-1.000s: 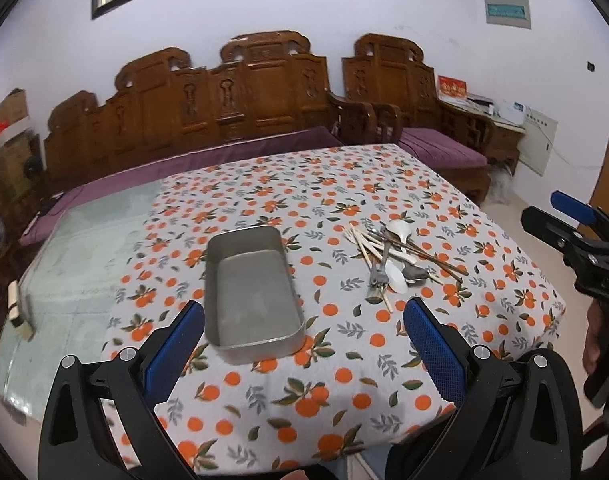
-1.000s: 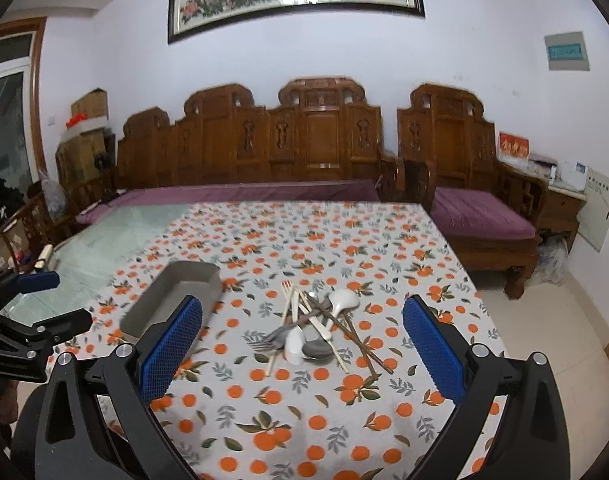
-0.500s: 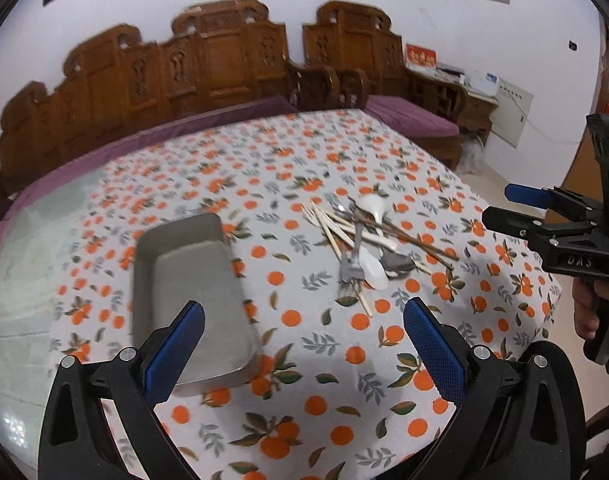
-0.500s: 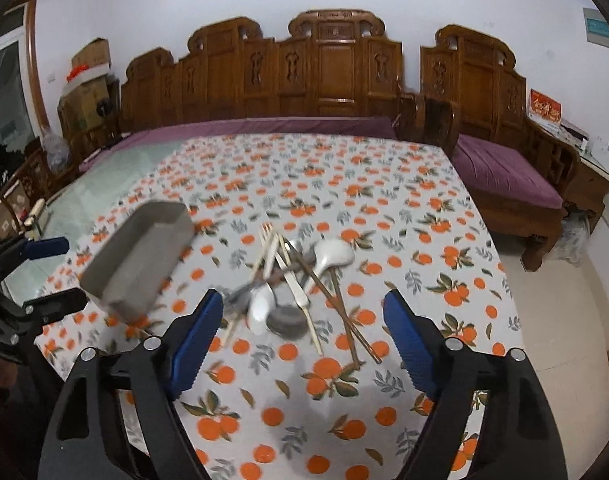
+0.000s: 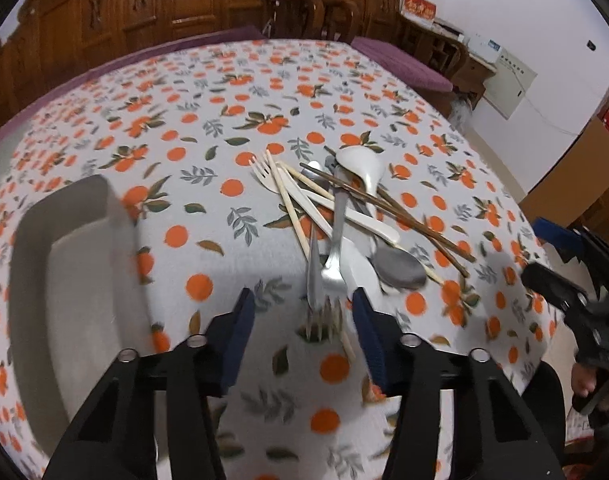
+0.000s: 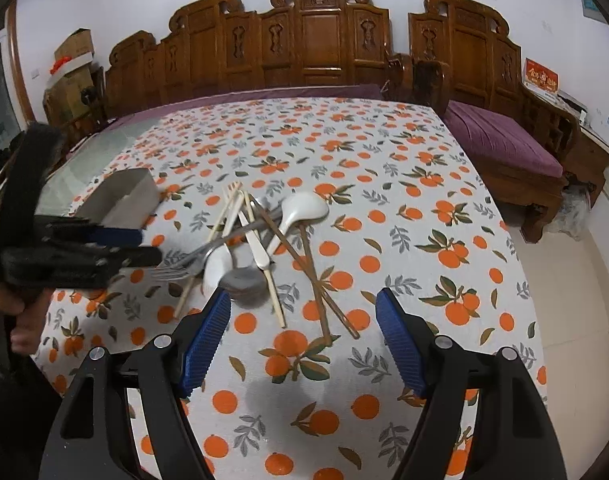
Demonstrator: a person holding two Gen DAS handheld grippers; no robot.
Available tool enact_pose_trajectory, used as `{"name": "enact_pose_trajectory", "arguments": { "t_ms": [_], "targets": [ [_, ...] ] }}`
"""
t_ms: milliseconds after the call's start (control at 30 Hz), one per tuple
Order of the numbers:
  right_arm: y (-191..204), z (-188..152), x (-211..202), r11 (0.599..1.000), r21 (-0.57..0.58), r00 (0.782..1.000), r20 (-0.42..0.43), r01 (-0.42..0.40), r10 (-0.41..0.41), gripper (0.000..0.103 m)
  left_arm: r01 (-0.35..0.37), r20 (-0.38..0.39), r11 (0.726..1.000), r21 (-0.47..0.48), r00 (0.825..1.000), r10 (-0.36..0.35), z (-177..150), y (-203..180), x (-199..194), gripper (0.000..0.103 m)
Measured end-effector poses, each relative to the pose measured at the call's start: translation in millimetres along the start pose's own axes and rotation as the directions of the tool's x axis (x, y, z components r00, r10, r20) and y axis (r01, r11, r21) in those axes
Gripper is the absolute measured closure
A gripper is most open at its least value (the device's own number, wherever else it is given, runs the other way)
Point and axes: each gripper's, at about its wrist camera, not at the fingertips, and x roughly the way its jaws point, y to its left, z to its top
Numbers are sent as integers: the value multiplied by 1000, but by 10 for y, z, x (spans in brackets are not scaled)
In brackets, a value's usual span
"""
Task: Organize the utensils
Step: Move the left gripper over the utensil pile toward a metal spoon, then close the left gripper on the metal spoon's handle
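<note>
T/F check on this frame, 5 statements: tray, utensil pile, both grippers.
1. The metal tray holds several utensils. False: nothing lies in it.
2. The left gripper has open fingers straddling the metal fork tines. True.
3. The white ceramic spoon lies in the utensil pile. True.
4. The right gripper is shut on the dark chopsticks. False: it is open and holds nothing.
5. The tablecloth is plain white. False: it has an orange fruit print.
</note>
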Motion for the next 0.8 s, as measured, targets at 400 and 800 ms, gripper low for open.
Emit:
{"name": "enact_pose_trajectory", "arguments": {
  "t_ms": [400, 800],
  "targets": [
    [32, -15, 12, 1000, -17, 1000, -4, -2, 2, 26, 105, -77, 988, -111, 991, -114, 176, 121, 434, 84],
    [77, -13, 5, 1000, -29, 1000, -5, 0, 0, 26, 88, -108, 991, -98, 989, -98, 170, 77, 443, 88]
  ]
}}
